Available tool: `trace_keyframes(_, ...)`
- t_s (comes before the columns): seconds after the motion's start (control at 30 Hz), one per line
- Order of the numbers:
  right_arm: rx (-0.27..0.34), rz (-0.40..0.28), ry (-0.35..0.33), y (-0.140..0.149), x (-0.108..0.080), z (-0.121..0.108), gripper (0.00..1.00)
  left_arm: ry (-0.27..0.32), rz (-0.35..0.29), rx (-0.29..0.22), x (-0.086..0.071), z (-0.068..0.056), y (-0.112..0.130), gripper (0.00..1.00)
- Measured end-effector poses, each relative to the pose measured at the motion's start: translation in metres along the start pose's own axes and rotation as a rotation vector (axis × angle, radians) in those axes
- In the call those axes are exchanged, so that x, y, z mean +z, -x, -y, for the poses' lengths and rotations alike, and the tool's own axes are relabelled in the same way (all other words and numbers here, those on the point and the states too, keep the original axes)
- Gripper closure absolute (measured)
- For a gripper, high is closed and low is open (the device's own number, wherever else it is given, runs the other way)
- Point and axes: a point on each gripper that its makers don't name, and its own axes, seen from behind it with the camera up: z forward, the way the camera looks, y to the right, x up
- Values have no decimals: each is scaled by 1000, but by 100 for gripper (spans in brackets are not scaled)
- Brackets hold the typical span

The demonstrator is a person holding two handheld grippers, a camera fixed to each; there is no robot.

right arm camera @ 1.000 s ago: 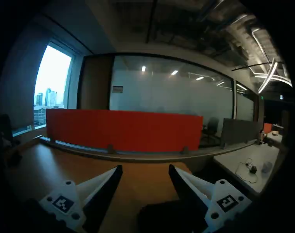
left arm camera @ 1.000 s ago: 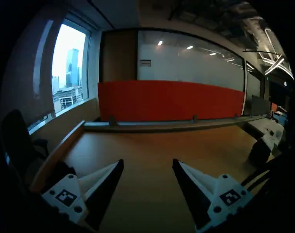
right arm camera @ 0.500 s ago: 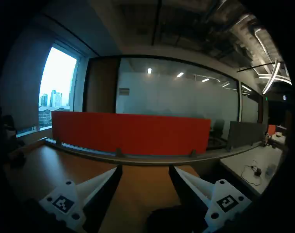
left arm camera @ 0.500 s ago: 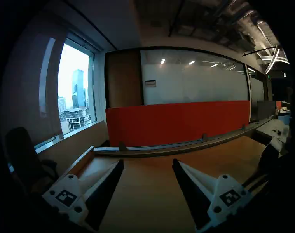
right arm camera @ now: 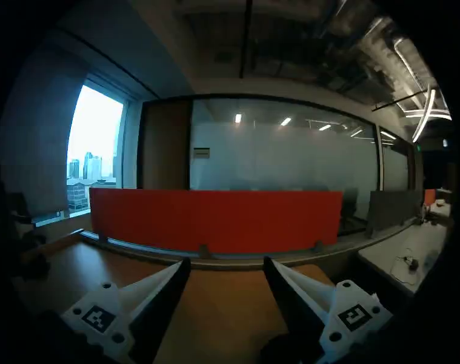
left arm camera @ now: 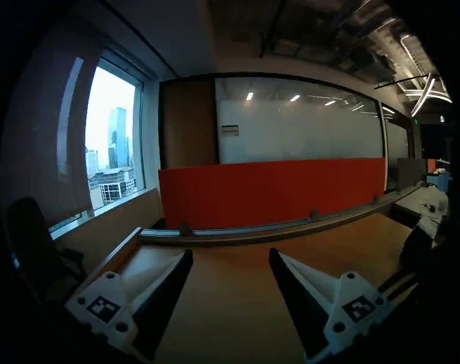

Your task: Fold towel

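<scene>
Desk [left arm camera: 231, 320], one; left tool [left arm camera: 230, 252], right tool [right arm camera: 226, 259], both agape

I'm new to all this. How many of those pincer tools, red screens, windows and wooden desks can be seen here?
Grippers: 2, the left gripper and the right gripper, both open
Red divider panel: 1
Window: 1
Wooden desk: 1
Total: 5

Spread hand-held gripper [right arm camera: 226, 261], seemingly above desk [right arm camera: 230, 306]

Wooden desk [left arm camera: 230, 303], red partition [right arm camera: 217, 219], window [left arm camera: 111, 155]
</scene>
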Motion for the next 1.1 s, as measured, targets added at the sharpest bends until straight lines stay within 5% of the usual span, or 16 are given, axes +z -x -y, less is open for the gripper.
trace_keyframes(0.3,25,-21,-15,-7,6,31,8,3,-17,4,0,0,-5,7)
trace_keyframes(0.67,32,-25,-6,-10,11,37,8,-23,-38,19,-1,9,-10,7)
trace_keyframes(1.1,36,-30,-4,-18,5,58,7,-22,-46,-17,-2,13,13,7)
